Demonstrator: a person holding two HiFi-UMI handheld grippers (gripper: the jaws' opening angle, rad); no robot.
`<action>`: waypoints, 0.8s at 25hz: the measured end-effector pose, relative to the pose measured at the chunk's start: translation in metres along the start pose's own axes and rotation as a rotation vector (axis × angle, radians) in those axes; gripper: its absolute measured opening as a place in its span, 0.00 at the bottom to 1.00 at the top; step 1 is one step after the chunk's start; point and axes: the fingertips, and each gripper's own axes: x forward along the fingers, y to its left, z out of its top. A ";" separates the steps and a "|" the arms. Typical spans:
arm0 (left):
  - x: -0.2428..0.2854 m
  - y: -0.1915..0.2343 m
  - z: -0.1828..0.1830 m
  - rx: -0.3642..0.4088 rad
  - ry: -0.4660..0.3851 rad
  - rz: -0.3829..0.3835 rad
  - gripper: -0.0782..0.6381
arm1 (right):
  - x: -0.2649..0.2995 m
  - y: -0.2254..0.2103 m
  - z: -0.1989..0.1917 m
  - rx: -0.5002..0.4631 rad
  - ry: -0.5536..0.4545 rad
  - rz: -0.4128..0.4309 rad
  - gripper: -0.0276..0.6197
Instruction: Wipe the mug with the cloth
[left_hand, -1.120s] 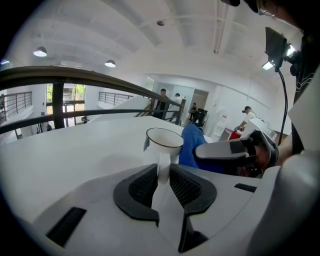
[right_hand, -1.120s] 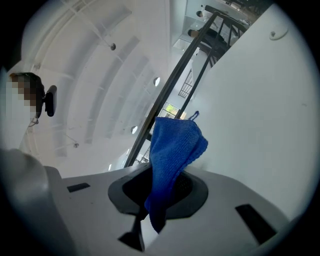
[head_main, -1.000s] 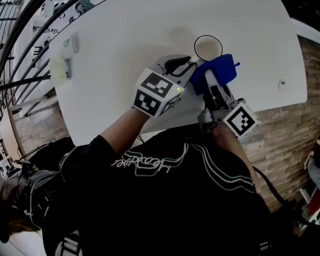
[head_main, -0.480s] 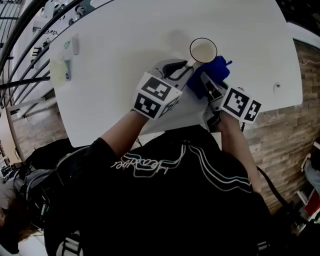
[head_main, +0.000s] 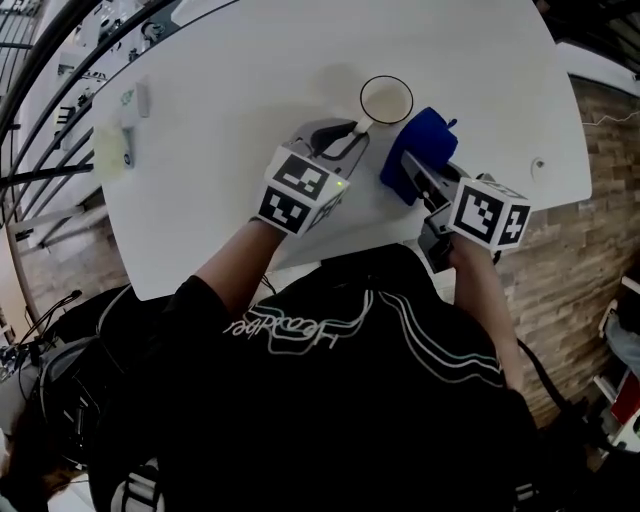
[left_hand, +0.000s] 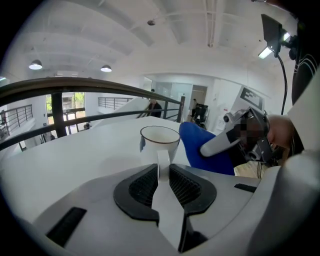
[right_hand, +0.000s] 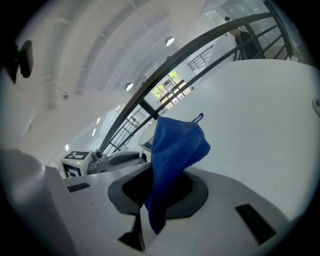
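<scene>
Blue fuzzy cloth (right_hand: 172, 150), pinched by the right gripper (right_hand: 161, 192), half-hid the round white mug (left_hand: 159, 142); the left gripper (left_hand: 164, 172) clamped its flat handle (left_hand: 163, 159).

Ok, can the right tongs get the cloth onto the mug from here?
Probably yes: the blue cloth in the right tongs hangs just beside the mug, nothing between them; the left tongs grip only its handle.

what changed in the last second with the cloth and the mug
The right gripper rolled at the wrist, so its marker cube now shows two faces. This swept the blue cloth from the near side of the mug round toward its right side. Unchanged: the left gripper stays clamped on the handle, the mug is upright on the table, and the cloth is pinched in the right gripper.
</scene>
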 end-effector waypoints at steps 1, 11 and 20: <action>0.000 0.000 0.000 0.001 -0.002 0.002 0.22 | -0.006 0.001 0.005 -0.016 -0.009 0.010 0.12; -0.002 0.009 -0.001 0.043 0.008 0.060 0.21 | -0.023 0.004 0.043 -0.040 -0.081 0.112 0.12; -0.004 0.014 0.000 0.035 0.017 0.109 0.21 | -0.004 -0.005 0.050 -0.015 -0.013 0.158 0.12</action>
